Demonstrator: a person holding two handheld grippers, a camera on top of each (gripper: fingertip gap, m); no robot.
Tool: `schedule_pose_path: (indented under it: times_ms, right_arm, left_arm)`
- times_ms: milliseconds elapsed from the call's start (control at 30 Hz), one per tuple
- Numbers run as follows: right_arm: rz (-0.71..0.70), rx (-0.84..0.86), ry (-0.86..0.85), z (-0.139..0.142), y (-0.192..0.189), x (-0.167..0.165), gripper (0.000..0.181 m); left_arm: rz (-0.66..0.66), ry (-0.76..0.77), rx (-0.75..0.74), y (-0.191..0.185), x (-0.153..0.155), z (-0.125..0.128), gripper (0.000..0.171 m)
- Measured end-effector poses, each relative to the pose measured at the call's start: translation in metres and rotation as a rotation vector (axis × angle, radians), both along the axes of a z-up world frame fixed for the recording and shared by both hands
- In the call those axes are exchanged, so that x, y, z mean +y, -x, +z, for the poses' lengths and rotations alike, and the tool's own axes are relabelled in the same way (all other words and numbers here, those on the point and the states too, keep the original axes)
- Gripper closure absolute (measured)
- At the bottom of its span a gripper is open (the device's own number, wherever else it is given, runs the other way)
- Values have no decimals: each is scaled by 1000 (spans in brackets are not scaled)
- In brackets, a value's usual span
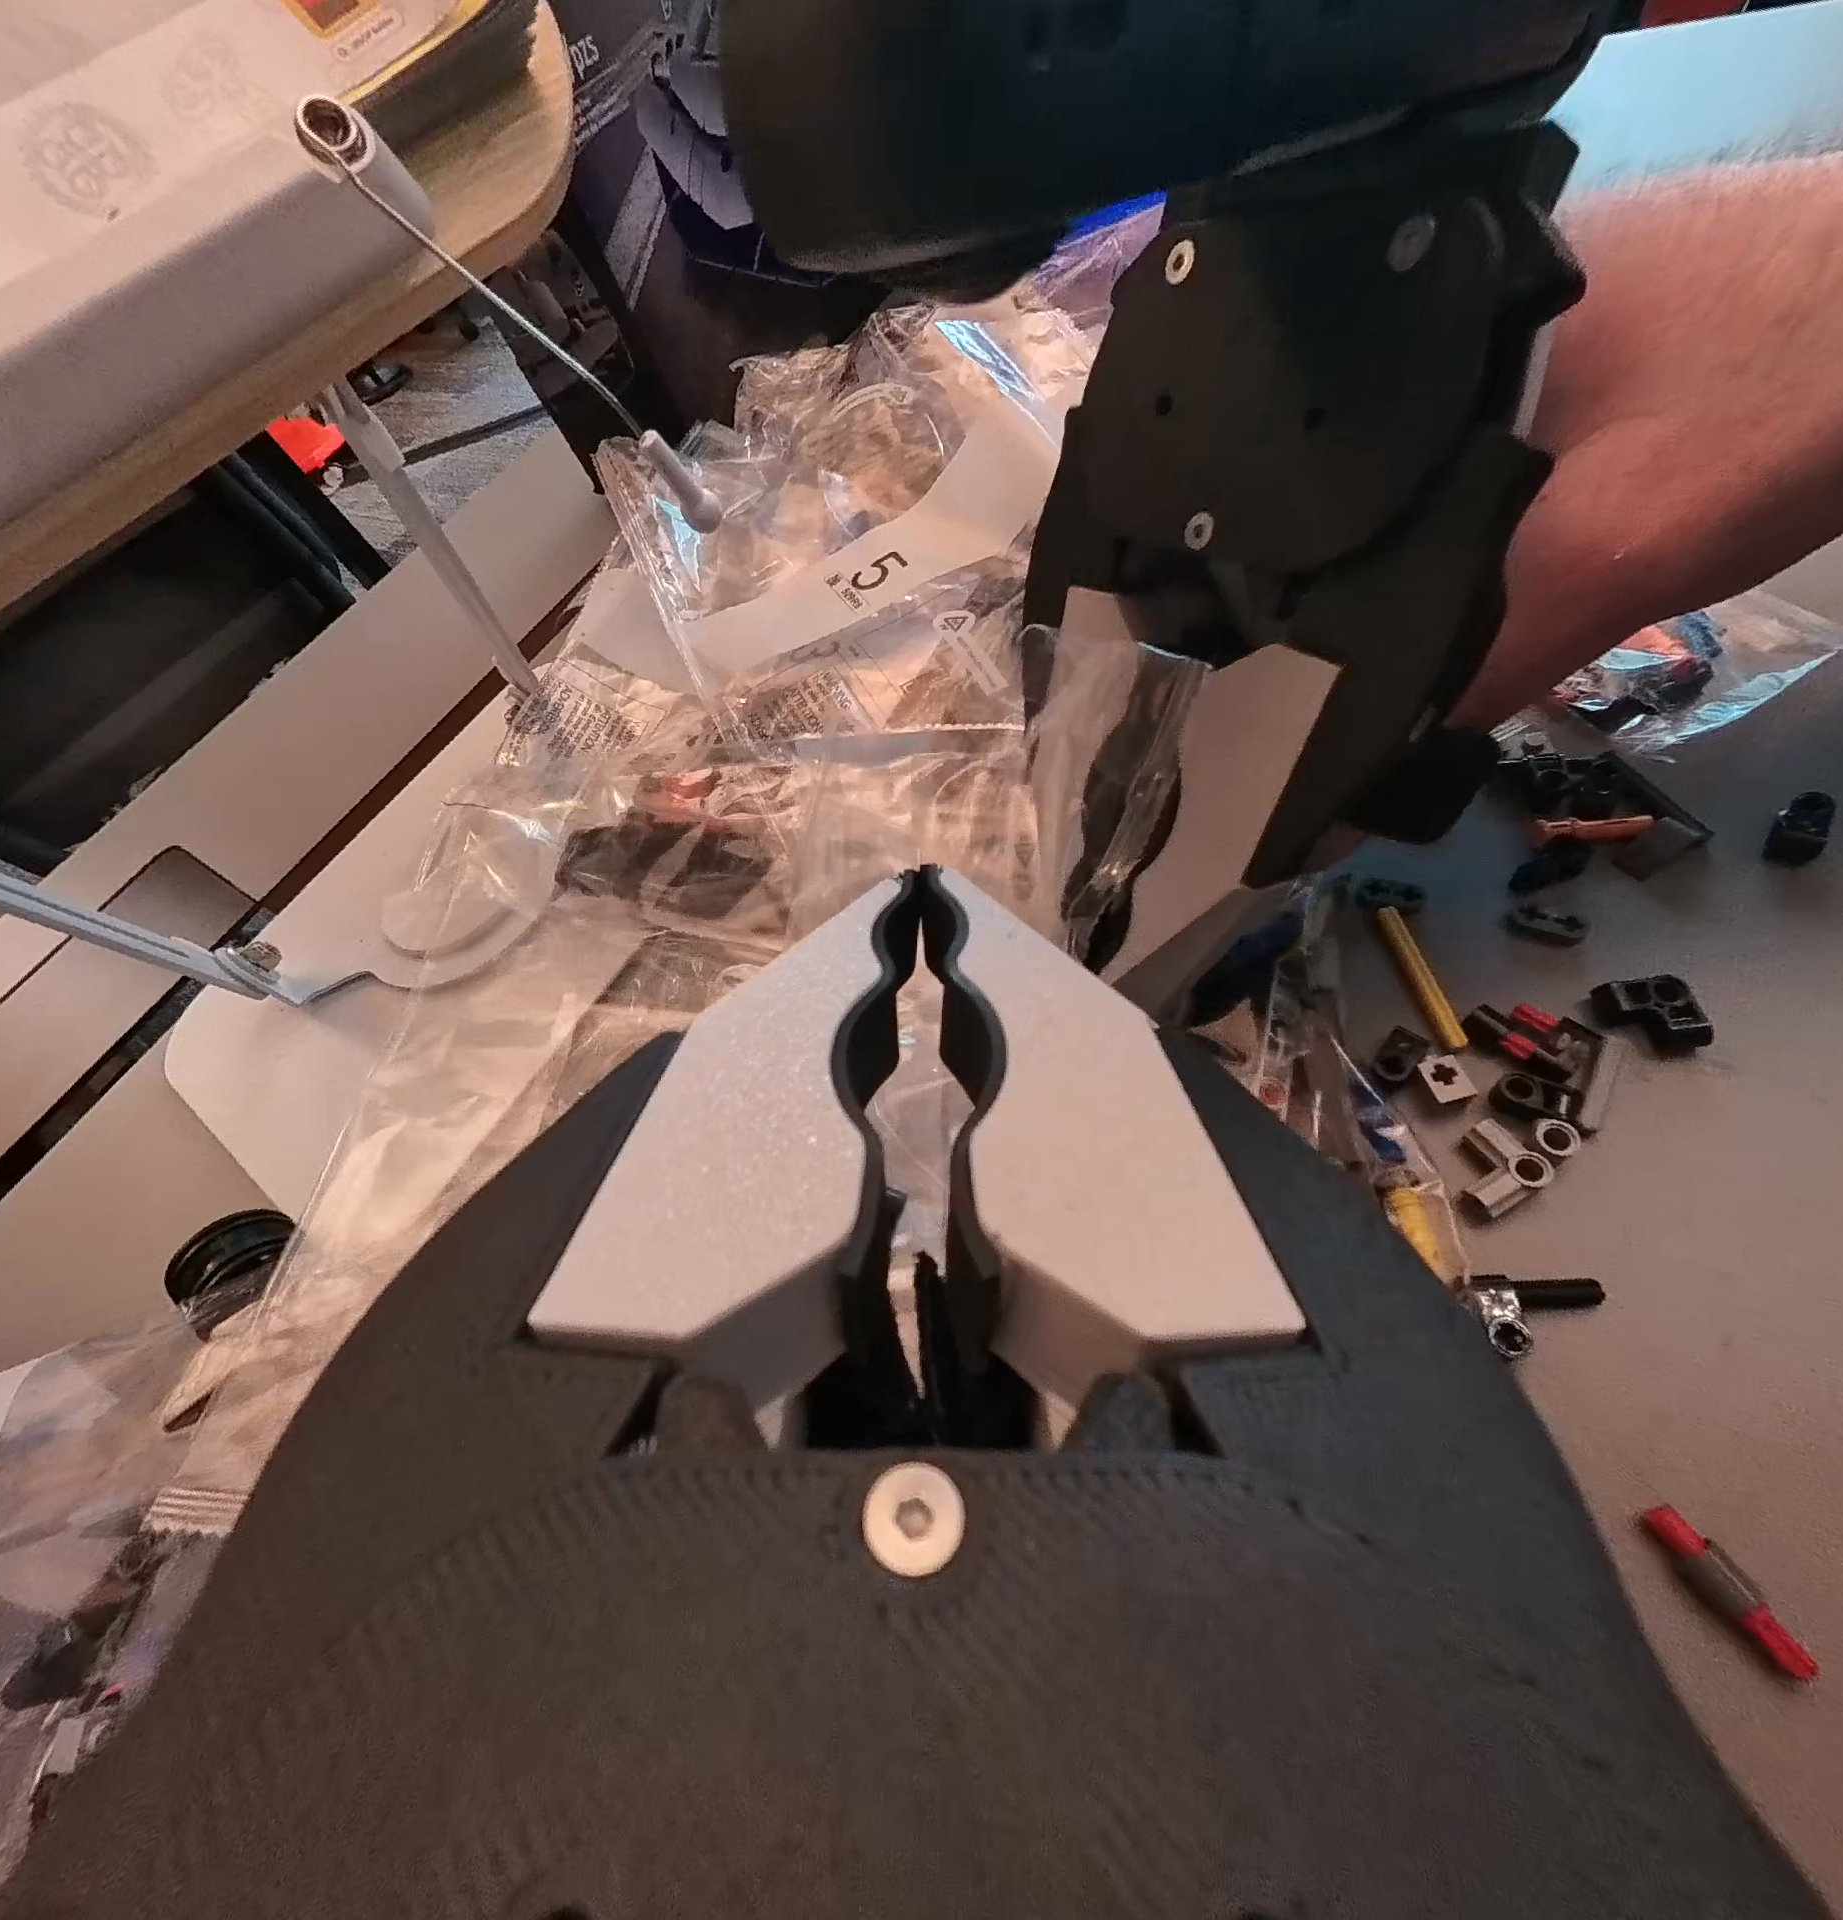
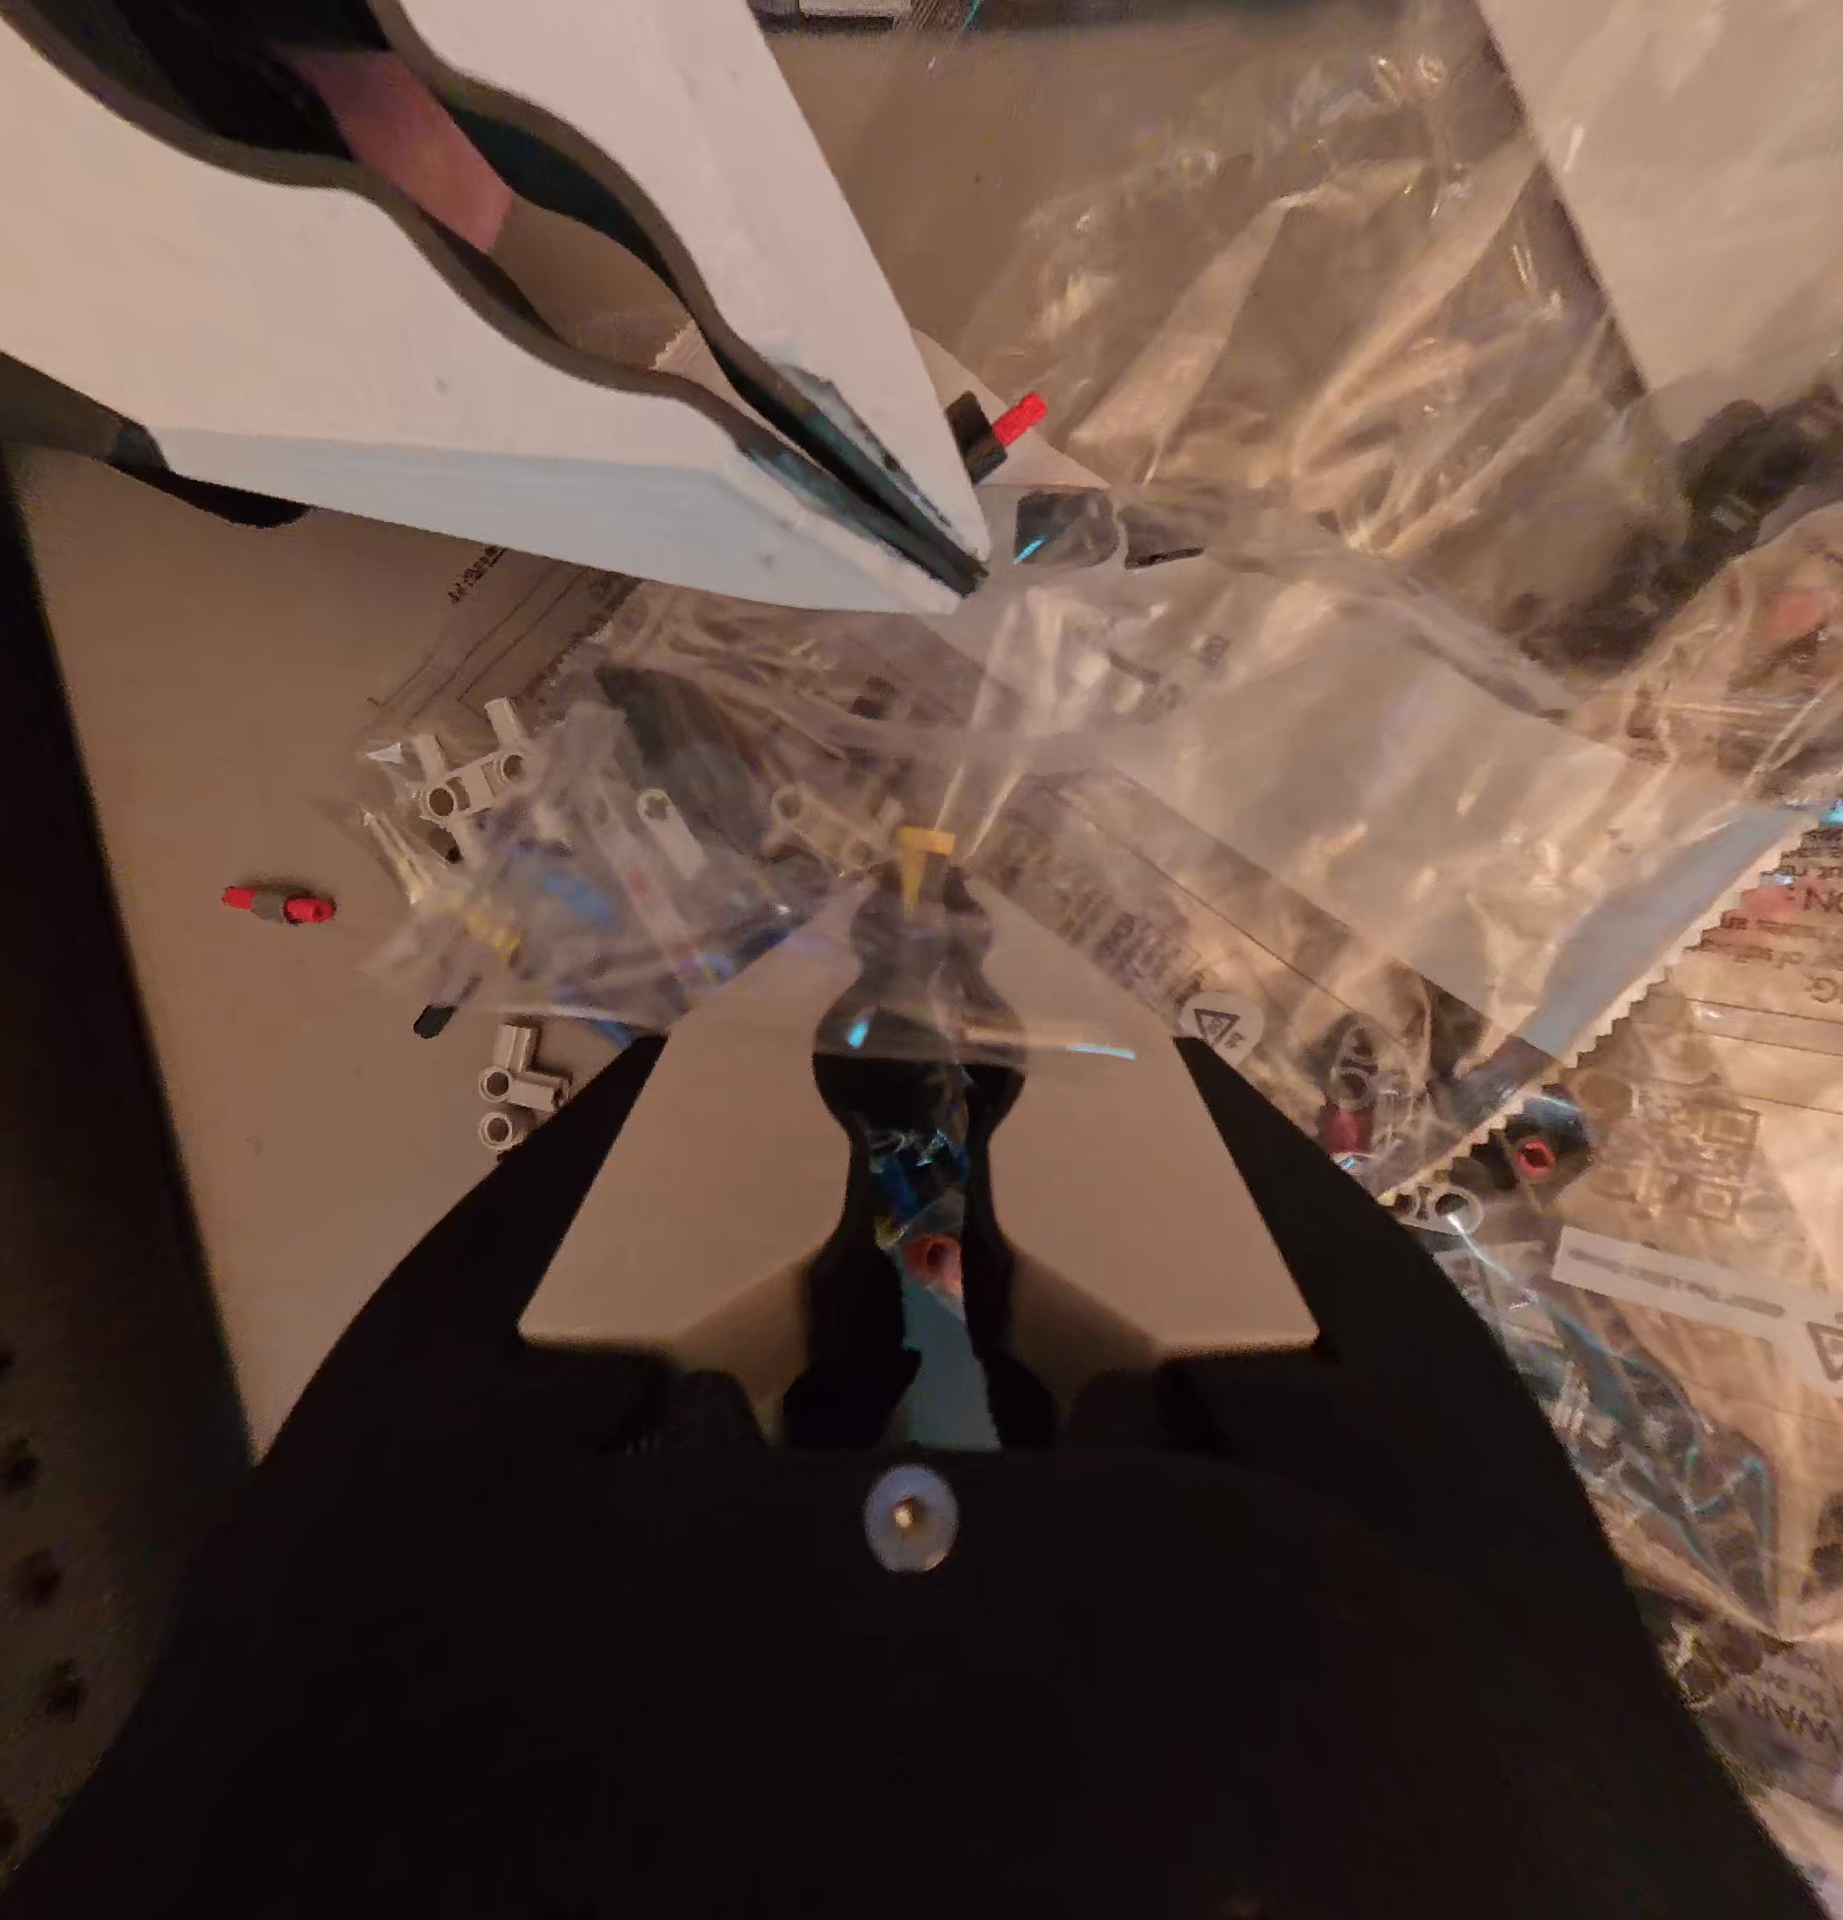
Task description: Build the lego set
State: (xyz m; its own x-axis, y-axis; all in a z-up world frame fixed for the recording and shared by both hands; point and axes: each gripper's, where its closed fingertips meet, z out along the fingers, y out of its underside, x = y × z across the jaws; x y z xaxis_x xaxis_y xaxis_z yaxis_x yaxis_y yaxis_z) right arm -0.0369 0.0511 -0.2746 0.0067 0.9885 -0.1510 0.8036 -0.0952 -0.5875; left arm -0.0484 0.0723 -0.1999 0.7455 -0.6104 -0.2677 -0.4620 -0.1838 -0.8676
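Two grippers are clenched on one clear plastic bag [image 2: 1000,727] of lego parts, which is stretched between them above the table [image 1: 1675,1455]. The left gripper [image 1: 922,883] has its jaws pressed together at the tips, with film pinched in the gap. The right gripper [image 2: 922,914] is likewise closed on film, which is drawn down between its jaws; in the left wrist view it [image 1: 1104,914] is seen coming in from above with crumpled plastic hanging between the fingers.

Inside the bag, grey connectors [image 2: 460,779], a yellow piece [image 2: 922,847] and dark parts are seen. No tear can be made out in the film, so whether the bag is opened cannot be told.

More sealed bags [image 1: 875,582] are heaped behind, one bearing a white numbered label. Loose pieces [image 1: 1499,1081] lie scattered on the table to the right: black and grey connectors, a yellow axle [image 1: 1421,977], and a red-and-grey pin [image 1: 1727,1590] apart from the rest.

No assembled section is visible anywhere. The build is judged to be at its very start: some parts have been emptied out, several bags remain closed, and all joining is left to be done.
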Motion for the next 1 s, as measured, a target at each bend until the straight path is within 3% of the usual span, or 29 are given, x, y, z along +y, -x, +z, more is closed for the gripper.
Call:
schedule_pose_path:
  times_ms: [233, 567, 733, 1000]
  right_arm:
    - [-11, 17, -74, 3, 0, 9, 181]
    - [-48, 130, -47, 31, -13, 22, 181]
    - [-55, 166, -70, 48, -39, 33, 167]
    - [-42, 53, -151, 41, -73, 45, 157]
  left_arm:
    - [3, 0, -4, 2, 0, 0, 171]
    - [2, 0, -9, 2, -1, 0, 171]
    - [5, -2, -12, 4, -1, 0, 171]
    - [-10, 3, -6, 2, -2, -2, 171]
